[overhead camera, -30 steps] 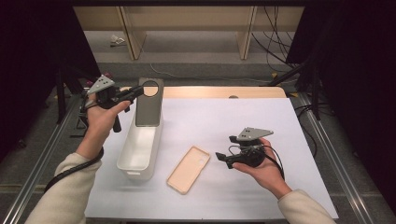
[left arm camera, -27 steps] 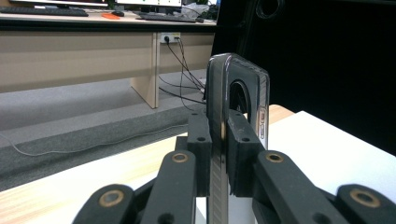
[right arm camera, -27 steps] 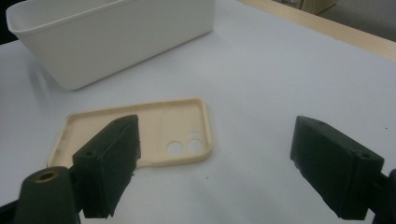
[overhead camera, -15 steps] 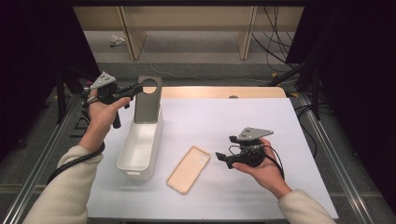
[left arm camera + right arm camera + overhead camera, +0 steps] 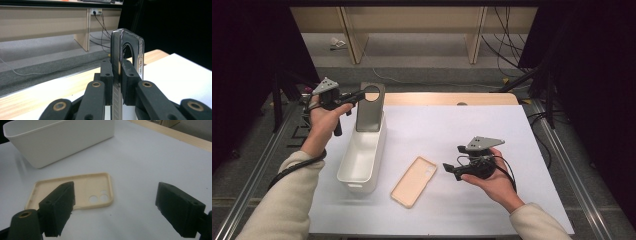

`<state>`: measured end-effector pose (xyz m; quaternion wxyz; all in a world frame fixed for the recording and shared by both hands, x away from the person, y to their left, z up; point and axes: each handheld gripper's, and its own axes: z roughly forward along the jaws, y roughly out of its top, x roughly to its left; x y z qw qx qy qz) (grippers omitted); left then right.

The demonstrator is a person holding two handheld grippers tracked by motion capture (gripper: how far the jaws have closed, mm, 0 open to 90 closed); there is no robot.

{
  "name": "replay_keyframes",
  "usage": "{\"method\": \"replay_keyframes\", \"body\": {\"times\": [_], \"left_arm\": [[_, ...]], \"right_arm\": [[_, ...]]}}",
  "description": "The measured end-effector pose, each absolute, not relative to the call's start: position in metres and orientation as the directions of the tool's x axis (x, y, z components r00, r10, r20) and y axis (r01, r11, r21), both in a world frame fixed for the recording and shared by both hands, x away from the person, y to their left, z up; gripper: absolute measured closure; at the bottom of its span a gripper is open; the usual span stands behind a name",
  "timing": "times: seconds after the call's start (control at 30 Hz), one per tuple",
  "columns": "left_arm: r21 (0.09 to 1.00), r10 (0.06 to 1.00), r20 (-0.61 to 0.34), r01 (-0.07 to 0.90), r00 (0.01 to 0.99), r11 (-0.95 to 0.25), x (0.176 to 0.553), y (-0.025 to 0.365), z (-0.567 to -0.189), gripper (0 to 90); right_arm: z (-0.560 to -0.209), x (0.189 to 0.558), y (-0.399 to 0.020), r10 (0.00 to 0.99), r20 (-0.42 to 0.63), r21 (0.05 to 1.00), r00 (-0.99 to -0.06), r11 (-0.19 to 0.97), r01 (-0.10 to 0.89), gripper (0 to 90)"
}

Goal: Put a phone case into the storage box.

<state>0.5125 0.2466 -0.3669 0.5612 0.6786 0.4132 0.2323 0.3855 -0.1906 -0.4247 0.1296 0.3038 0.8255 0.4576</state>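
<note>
The dark grey, glossy plastic phone case with a round camera cut-out (image 5: 370, 107) stands upright, pinched by its upper edge between the jaws of the left gripper (image 5: 360, 94), which are clamped tight on its thin wall; in the left gripper view the case (image 5: 117, 65) rises straight up from between the two black pads. It hangs with its lower end inside the far end of the long white plastic bin (image 5: 362, 152), just below the jaws. Held edge-on and vertical like that, it looks meant to slide down into the narrow bin without catching the rim, so I'd judge the drop-in is close but not done.

The right gripper (image 5: 451, 169) rests low over the white worktop (image 5: 492, 130), its jaws standing wide apart with nothing between them. Just ahead of them and a little to their left lies a flat cream-coloured phone case (image 5: 75, 191), open side up, its small lens holes towards the jaws; the right gripper seems parked ready for it. The bin (image 5: 60, 140) sits beyond that case.

Nothing lies between the dark case and the bin floor. The bin's far wall, very near the case's lower end, is the one thing it could snag on.
</note>
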Motion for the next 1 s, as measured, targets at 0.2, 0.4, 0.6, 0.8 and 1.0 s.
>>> {"method": "replay_keyframes", "body": {"times": [0.2,0.4,0.6,0.8,1.0], "left_arm": [[0.945,0.828,-0.148,0.324,0.541,-0.043,0.520,0.246,-0.375,81.3],[0.938,0.831,-0.147,0.342,0.537,-0.055,0.525,0.246,-0.383,81.2],[0.932,0.833,-0.151,0.358,0.533,-0.060,0.529,0.248,-0.390,81.2],[0.927,0.836,-0.155,0.369,0.526,-0.061,0.531,0.249,-0.396,81.2],[0.922,0.840,-0.161,0.383,0.518,-0.059,0.533,0.250,-0.402,81.1]], "right_arm": [[-0.425,0.386,-0.191,0.618,0.065,0.834,-0.783,0.398,0.383,16.9],[-0.425,0.386,-0.191,0.619,0.067,0.834,-0.783,0.396,0.385,16.8],[-0.425,0.386,-0.191,0.618,0.067,0.835,-0.783,0.395,0.384,16.8],[-0.425,0.386,-0.190,0.618,0.067,0.834,-0.784,0.397,0.384,16.9],[-0.425,0.386,-0.190,0.616,0.065,0.835,-0.785,0.397,0.381,16.8]]}}
